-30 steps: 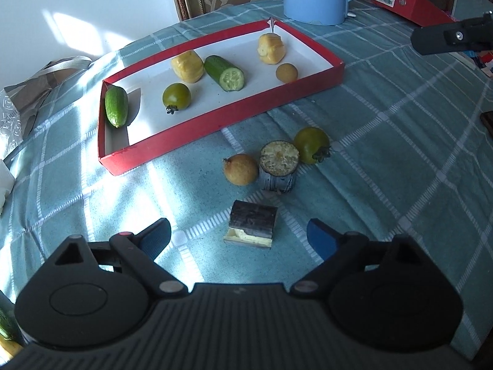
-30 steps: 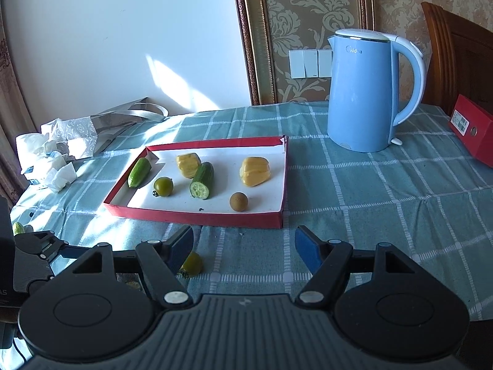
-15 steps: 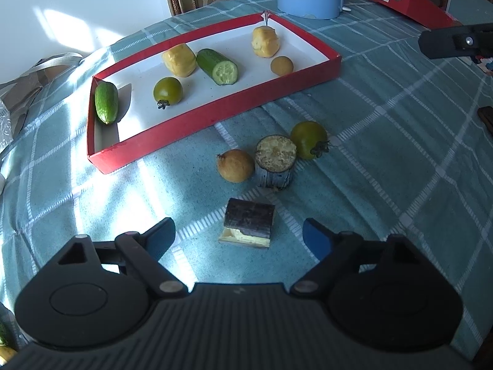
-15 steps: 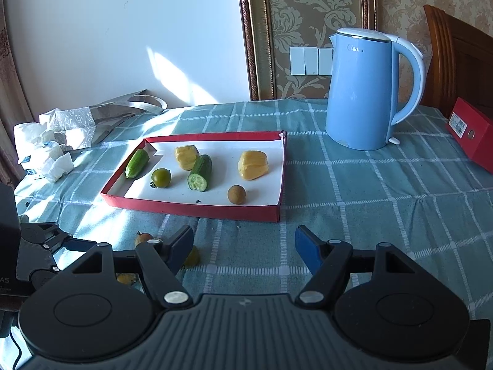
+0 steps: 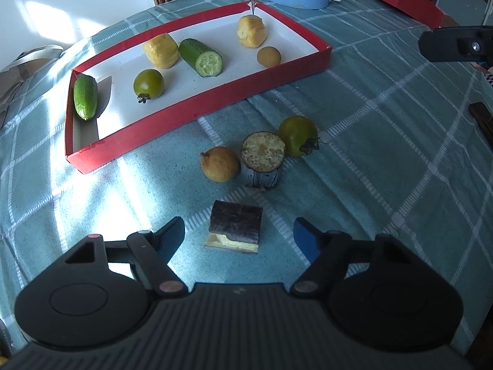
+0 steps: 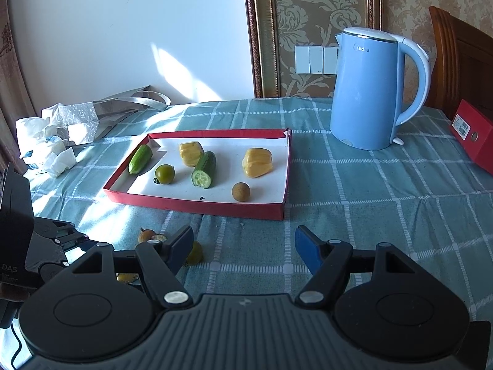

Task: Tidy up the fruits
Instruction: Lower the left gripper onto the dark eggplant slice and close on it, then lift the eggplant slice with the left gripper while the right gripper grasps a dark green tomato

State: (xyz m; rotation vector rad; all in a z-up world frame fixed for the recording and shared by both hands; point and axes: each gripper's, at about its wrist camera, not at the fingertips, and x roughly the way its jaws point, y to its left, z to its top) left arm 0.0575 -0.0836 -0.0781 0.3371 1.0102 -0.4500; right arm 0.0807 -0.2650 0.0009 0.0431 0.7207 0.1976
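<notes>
Done: I count six pieces in the shallow red cardboard tray (image 5: 277,71)
Left: four pieces on the cloth; nearest, the dark-skinned cut chunk (image 5: 235,227)
Fingers: left gripper (image 5: 240,236) and right gripper (image 6: 243,242) both spread, empty

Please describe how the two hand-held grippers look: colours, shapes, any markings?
Both look alike. The left hand-held gripper and the right hand-held gripper have black ribbed bodies, two round black housings, silver rivets, black linkage arms and blue finger pads. The left one carries a small red dot.
</notes>
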